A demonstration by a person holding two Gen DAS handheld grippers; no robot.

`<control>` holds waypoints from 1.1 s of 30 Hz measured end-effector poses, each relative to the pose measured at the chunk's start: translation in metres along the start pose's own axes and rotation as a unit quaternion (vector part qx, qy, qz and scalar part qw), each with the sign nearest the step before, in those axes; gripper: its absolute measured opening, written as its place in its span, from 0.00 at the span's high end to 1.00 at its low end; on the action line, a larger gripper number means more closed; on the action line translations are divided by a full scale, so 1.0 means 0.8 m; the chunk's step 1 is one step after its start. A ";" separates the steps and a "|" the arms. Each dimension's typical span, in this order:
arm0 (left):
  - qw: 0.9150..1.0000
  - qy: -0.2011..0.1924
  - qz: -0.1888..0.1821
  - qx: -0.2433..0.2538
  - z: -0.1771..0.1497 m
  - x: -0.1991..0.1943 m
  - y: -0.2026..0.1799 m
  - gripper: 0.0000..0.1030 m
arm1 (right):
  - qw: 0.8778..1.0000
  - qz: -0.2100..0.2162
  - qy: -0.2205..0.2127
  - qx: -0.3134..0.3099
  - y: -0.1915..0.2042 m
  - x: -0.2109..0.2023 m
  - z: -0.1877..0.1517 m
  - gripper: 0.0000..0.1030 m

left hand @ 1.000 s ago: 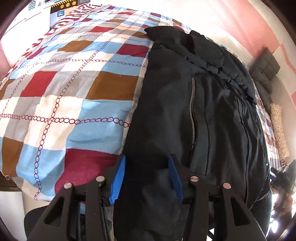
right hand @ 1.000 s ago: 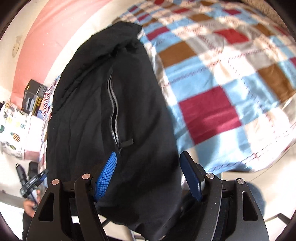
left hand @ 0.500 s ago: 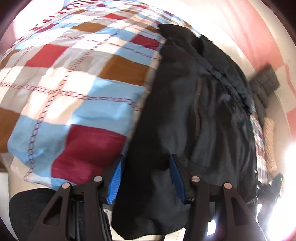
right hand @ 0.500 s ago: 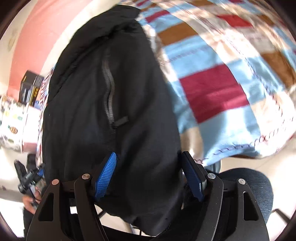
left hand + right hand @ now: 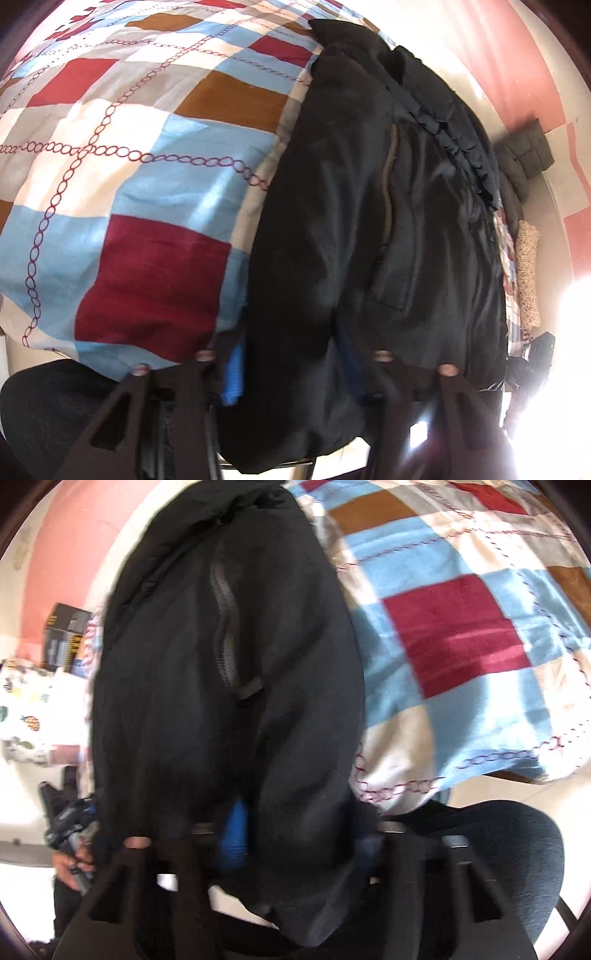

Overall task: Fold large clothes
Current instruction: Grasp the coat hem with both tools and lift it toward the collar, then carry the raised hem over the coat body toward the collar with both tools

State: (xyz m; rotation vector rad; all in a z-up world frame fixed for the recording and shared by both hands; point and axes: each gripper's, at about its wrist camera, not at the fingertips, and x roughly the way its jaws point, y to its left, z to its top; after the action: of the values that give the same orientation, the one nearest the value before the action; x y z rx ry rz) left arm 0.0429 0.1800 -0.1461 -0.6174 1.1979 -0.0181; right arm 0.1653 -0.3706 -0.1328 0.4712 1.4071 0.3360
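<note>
Both tongs clamped on the jacket hem at the bed's edge

Left tongs [image 5: 291, 363] and right tongs [image 5: 299, 834] have just been closing on the black jacket [image 5: 369, 221], which lies along the bed [image 5: 147, 184]; bulky folds could slip free when lifted

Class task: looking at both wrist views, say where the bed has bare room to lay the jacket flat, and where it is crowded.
Free: the checked quilt beside the black jacket, on its left in the left view and its right in the right view. Crowded: the jacket's other side, with a dark padded garment, a box and a patterned cushion; both grippers close on the hem.
</note>
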 end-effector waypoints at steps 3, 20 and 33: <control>1.000 -0.016 -0.012 0.022 -0.002 -0.015 -0.016 0.81 | 0.999 0.016 -0.020 -0.028 0.023 -0.017 -0.001 0.78; 0.982 -0.111 -0.138 0.062 0.043 -0.113 -0.075 0.86 | 0.985 0.114 -0.129 -0.028 0.063 -0.092 0.021 0.82; 0.969 -0.171 -0.166 0.067 0.125 -0.153 -0.117 0.86 | 0.969 0.149 -0.196 -0.029 0.084 -0.157 0.102 0.82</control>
State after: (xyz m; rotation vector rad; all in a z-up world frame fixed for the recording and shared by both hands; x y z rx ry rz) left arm 0.1113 0.1861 0.0242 -0.6654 0.7442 -0.2646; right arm 0.2320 -0.3842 0.0164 0.6649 0.9401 0.4964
